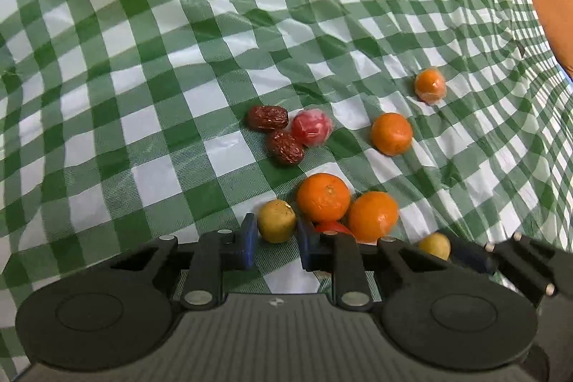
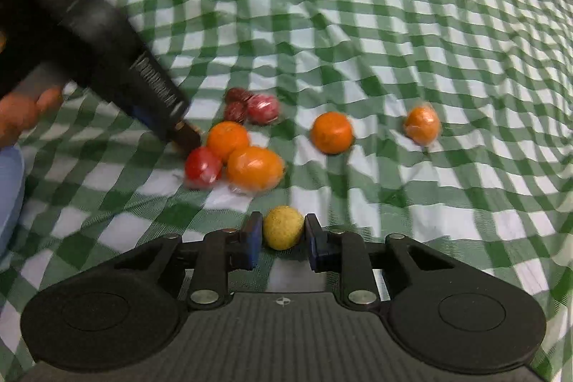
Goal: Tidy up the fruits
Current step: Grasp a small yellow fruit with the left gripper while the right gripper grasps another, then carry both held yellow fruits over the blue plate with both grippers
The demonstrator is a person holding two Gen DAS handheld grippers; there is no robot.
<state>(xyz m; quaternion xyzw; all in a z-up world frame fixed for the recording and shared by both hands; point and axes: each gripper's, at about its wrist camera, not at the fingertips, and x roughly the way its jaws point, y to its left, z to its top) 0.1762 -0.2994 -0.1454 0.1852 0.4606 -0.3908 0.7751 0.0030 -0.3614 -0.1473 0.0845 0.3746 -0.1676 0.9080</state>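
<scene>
Fruits lie on a green-and-white checked cloth. In the left wrist view a yellow-green fruit sits between the blue pads of my left gripper, jaws open around it. Two oranges touch each other beside it, a red fruit partly hidden behind the right finger. Two dried red dates, a wrapped red fruit, another orange and a wrapped orange lie farther off. In the right wrist view my right gripper is open around a yellow fruit.
An orange object stands at the far right edge of the cloth. The left gripper's black body and the person's hand fill the upper left of the right wrist view. The cloth is wrinkled.
</scene>
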